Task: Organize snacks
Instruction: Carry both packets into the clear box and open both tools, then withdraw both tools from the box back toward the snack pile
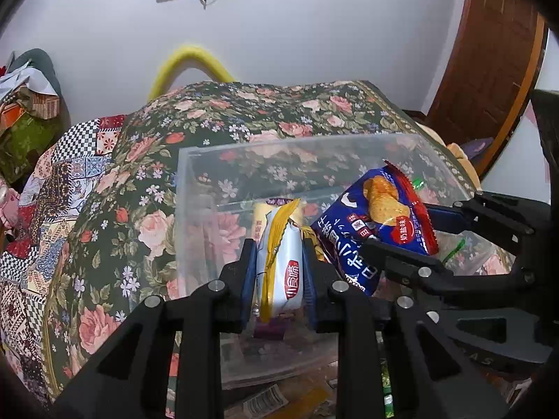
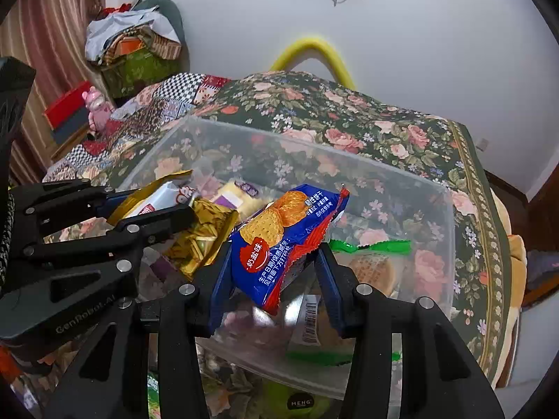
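Note:
A clear plastic bin point(image 1: 195, 188) point(image 2: 450, 230) stands on the flowered cloth. My left gripper point(image 1: 279, 255) is shut on a white and yellow snack pack point(image 1: 283, 262) and holds it upright over the bin's near edge; it also shows in the right wrist view point(image 2: 153, 206). My right gripper point(image 2: 274, 255) is shut on a blue biscuit pack point(image 2: 279, 237), tilted over the bin; the left wrist view shows that pack point(image 1: 377, 223) at right. Inside the bin lie a gold pack point(image 2: 206, 234), a pale yellow pack point(image 2: 234, 195) and a green-edged pack point(image 2: 370, 265).
The flowered cloth point(image 1: 244, 111) covers a raised surface behind the bin. Boxes and bags point(image 2: 132, 49) pile at the far left by a curtain. A yellow tube point(image 2: 314, 52) arches by the wall. A wooden door point(image 1: 489, 56) is at right. Loose packs point(image 2: 300, 398) lie below the bin.

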